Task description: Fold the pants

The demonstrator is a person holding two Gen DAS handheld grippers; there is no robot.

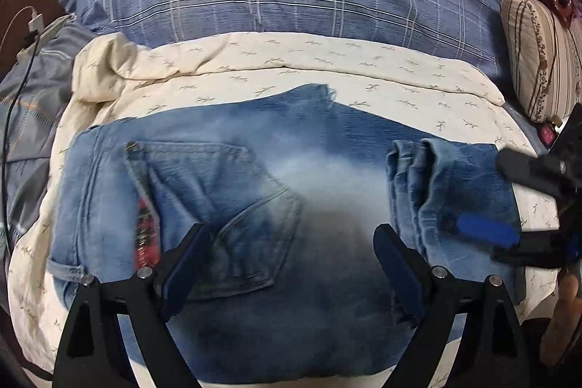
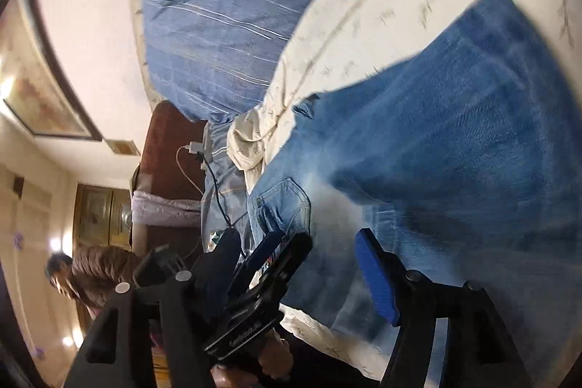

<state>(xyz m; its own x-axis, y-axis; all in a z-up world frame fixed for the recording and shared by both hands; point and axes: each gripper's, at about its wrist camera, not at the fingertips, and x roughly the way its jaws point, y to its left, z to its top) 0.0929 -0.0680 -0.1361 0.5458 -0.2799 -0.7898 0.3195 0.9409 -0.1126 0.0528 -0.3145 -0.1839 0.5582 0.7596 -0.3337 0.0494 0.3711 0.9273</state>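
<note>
I see the folded jeans (image 1: 276,206) lying flat on the cream quilt (image 1: 327,68). My left gripper (image 1: 291,260) hovers above them, jaws spread and empty. My right gripper (image 2: 320,264) is released too, gripping nothing, at the hem end.

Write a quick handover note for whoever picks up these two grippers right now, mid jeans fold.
Left gripper: open, above the jeans, holding nothing.
Right gripper: open at the cuff end, nothing gripped.
Jeans: flat on the cream quilt, back pocket up, hems laid over the legs.
Done: the jeans look folded leg on leg, cuff end brought in.
Left: probably another fold toward the waistband, then smoothing.
</note>
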